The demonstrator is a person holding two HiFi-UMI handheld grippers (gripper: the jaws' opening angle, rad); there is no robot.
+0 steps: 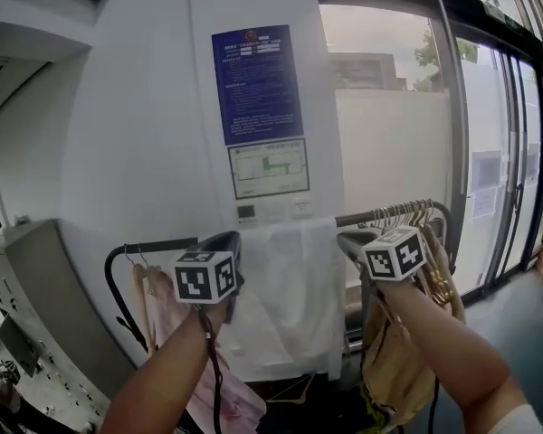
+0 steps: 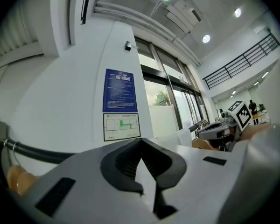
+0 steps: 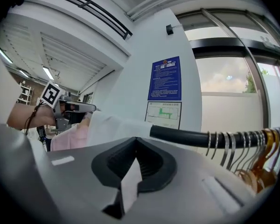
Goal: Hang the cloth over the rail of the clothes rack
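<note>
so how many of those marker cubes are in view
2. One marker cube sits on the left gripper, left in the head view; the other on the right gripper, at its right. None seems hidden.

White pillar: blue notice headed by a round emblem, with lines of white print too small to read (no better in either gripper view). Below it is a framed floor plan with a green patch, lettering illegible, and under that a small label, also unreadable. Left marker cube and right marker cube carry black-and-white square codes, no letters or numbers.
</note>
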